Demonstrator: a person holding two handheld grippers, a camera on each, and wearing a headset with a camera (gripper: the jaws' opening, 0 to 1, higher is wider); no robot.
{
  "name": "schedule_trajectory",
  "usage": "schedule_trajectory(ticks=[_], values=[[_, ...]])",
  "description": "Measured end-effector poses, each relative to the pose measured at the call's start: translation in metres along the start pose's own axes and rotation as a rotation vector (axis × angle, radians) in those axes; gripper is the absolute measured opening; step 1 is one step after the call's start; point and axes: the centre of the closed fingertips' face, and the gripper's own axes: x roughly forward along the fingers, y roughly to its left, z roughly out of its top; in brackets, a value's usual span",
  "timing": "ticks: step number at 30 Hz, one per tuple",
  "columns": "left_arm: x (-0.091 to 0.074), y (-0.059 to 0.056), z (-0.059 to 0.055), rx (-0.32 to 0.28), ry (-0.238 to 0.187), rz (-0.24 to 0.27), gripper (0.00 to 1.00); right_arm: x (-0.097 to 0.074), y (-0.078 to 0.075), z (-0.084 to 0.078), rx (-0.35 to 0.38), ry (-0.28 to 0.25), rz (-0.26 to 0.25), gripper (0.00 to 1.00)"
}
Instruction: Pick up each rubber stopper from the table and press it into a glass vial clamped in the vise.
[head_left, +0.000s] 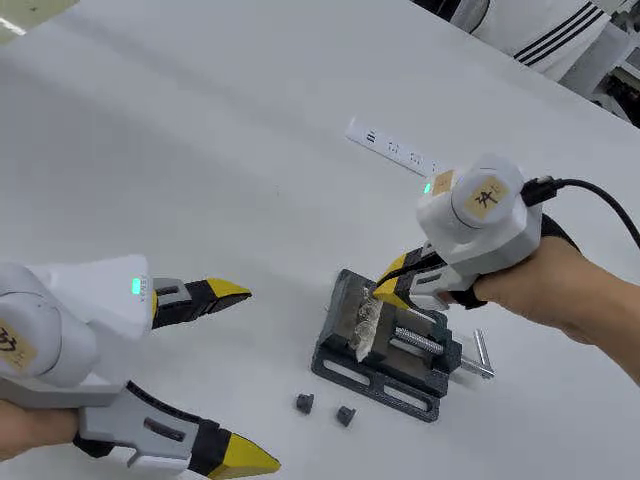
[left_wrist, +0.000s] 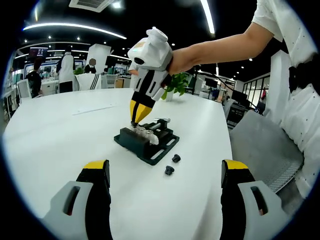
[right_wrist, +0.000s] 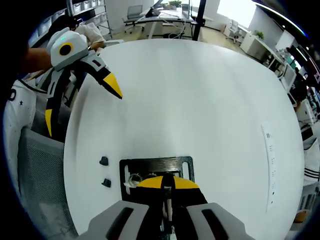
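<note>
- While the right gripper (head_left: 388, 290) bears down on the vials (head_left: 365, 322) in the vise (head_left: 385, 375), its jaws are closed together with the tips right on the glass row. Can't tell if a stopper is pinched there; the tips hide it.
- Risk: an off-axis or over-hard push could crack the glass or tip a vial in the clamp. Cause would be tips not square over the mouth.
- Risk: a stopper seated crooked could pop back out when the jaws let go.
- Risk: a skewed grab by the left gripper (head_left: 242, 375) could squirt a small rubber piece away across the table (head_left: 200, 150).
- Left gripper has its jaws wide apart, holds nothing, and sits over the table left of the vise.
- Two stoppers (head_left: 304, 403) lie loose on the table just beside the vise's near edge, between the vise and the left gripper, touching neither.
- Left gripper view puts both stoppers straight ahead between the open jaws, with the vise beyond them.
</note>
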Motion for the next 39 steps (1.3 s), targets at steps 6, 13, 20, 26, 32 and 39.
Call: schedule_trajectory(ticks=[6, 13, 20, 26, 32, 39], values=[[-0.0015, 0.0002, 0.0002, 0.006, 0.008, 0.001, 0.92, 0.0, -0.0009, -0.0008, 0.013, -0.034, -0.013, 0.0], [-0.0005, -0.0016, 0.001, 0.01, 0.011, -0.003, 0.92, -0.0006, 0.0005, -0.0009, 0.022, -0.04, -0.014, 0.01], [-0.0018, -0.0017, 0.0014, 0.012, 0.012, -0.003, 0.92, -0.0002, 0.0003, -0.0016, 0.018, -0.03, -0.014, 0.0], [-0.0028, -0.0016, 0.0012, 0.013, 0.014, -0.004, 0.92, -0.0009, 0.0012, -0.0031, 0.027, -0.026, -0.009, 0.0], [-0.0037, -0.0029, 0.0012, 0.013, 0.013, -0.004, 0.92, -0.0002, 0.002, -0.0031, 0.031, -0.025, -0.01, 0.0], [-0.0029, -0.0044, 0.0022, 0.017, 0.014, -0.006, 0.92, 0.0008, 0.0025, -0.0014, 0.026, 0.008, -0.007, 0.0]])
